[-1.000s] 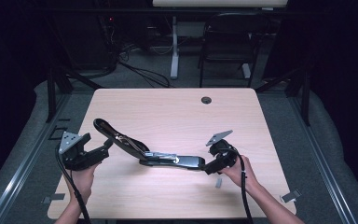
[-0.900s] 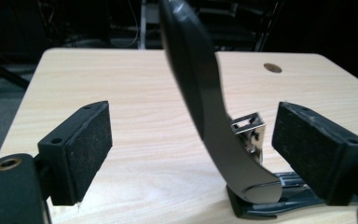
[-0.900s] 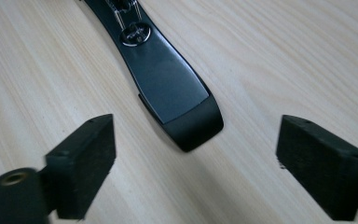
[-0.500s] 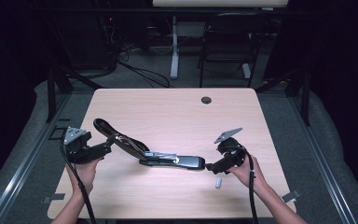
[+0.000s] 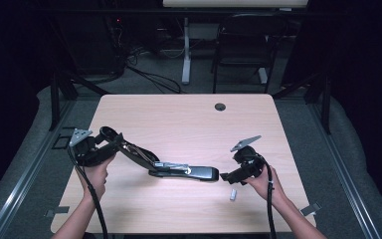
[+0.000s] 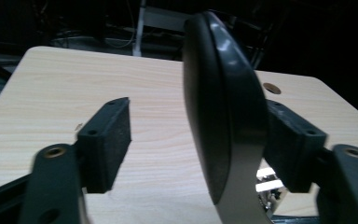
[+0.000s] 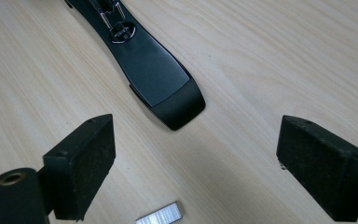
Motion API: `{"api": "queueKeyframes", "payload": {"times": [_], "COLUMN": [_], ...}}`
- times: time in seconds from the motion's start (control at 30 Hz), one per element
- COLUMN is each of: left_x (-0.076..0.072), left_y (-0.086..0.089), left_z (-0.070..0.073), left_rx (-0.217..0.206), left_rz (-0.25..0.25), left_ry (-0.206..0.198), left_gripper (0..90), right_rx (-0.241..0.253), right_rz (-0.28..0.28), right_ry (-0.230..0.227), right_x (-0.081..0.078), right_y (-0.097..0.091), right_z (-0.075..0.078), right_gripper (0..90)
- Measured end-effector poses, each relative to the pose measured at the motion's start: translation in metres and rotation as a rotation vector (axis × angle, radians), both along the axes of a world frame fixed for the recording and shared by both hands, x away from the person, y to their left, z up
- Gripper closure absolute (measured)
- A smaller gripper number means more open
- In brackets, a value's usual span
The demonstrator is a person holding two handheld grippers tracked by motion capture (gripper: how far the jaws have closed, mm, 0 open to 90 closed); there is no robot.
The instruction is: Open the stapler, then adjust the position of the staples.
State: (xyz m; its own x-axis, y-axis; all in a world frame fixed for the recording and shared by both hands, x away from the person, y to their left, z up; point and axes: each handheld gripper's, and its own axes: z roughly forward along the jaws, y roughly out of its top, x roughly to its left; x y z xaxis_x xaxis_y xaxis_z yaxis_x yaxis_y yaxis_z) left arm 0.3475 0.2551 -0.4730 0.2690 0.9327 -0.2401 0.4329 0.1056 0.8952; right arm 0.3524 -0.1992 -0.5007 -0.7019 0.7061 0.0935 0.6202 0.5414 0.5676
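Your work piece is an opened stapler (image 5: 164, 162) lying across the middle of the table (image 5: 189, 119). Its base (image 7: 156, 79) rests flat on the wood, pointing toward your right hand. Its top arm (image 6: 221, 116) is swung up and back, toward your left hand.

Left gripper (image 5: 107, 144): the jaws have just been closing, with the raised arm between them. In the left gripper view the arm stands against the right-hand pad (image 6: 291, 149), while the left-hand pad (image 6: 107, 142) is apart from it, with bare table showing in the gap. Treat this grip as not yet made; the jaws are apart, not clamped.

Right gripper (image 5: 229, 177): the jaws stand wide apart and hold nothing. They hover just off the rounded end of the base, which lies ahead of the pads and not between them.

A strip of staples (image 7: 159, 216) lies loose on the table, just beside the right gripper and apart from the stapler.

Status, judged from how things lie:
- Done: stapler opened, staple channel exposed.
- In hand: securing the top arm with the left gripper.
- Left: pick up the strip, seat it in the channel, close the arm.

Loading appears barely begun.
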Motion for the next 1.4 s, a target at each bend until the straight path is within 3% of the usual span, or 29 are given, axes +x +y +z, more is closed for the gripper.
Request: {"api": "queueKeyframes", "payload": {"times": [0.1,0.17,0.3,0.47,0.5,0.53,0.57,0.6,0.73,0.97,1.4], "left_x": [-0.001,-0.001,-0.001,-0.001,-0.001,-0.001,-0.001,-0.001,-0.001,-0.001,-0.001], "left_y": [-0.001,-0.002,-0.005,-0.007,-0.008,-0.008,-0.007,-0.007,-0.008,-0.007,-0.007], "left_z": [0.000,0.000,-0.001,-0.001,-0.001,-0.001,-0.001,-0.001,-0.001,-0.001,0.000], "left_rx": [0.004,0.012,0.031,0.039,0.039,0.039,0.044,0.044,0.035,0.035,0.037], "left_rz": [-0.008,-0.017,-0.034,-0.033,-0.033,-0.033,-0.034,-0.034,-0.032,-0.033,-0.037], "left_ry": [-0.014,-0.020,-0.025,-0.027,-0.028,-0.028,-0.029,-0.029,-0.025,-0.022,-0.018], "left_gripper": [40.8,50.4,60.1,60.7,60.7,60.7,60.7,60.7,61.0,61.0,61.1], "right_rx": [-0.013,-0.023,-0.045,-0.107,-0.149,-0.149,-0.207,-0.207,-0.282,-0.345,-0.370], "right_rz": [-0.007,-0.011,-0.043,-0.064,-0.054,-0.054,-0.035,-0.035,-0.027,-0.005,-0.030], "right_ry": [0.007,0.014,0.050,0.113,0.129,0.129,0.139,0.139,0.165,0.193,0.209], "right_x": [-0.001,-0.002,-0.005,-0.011,-0.012,-0.012,-0.012,-0.012,-0.012,-0.014,-0.012], "right_y": [-0.002,-0.003,-0.006,-0.001,0.005,0.005,0.010,0.010,0.014,0.014,0.003], "right_z": [0.000,-0.001,-0.006,-0.020,-0.027,-0.027,-0.034,-0.034,-0.039,-0.041,-0.039], "right_gripper": [13.6,14.2,15.5,20.6,24.1,24.1,26.5,26.5,32.9,36.9,42.4]}}
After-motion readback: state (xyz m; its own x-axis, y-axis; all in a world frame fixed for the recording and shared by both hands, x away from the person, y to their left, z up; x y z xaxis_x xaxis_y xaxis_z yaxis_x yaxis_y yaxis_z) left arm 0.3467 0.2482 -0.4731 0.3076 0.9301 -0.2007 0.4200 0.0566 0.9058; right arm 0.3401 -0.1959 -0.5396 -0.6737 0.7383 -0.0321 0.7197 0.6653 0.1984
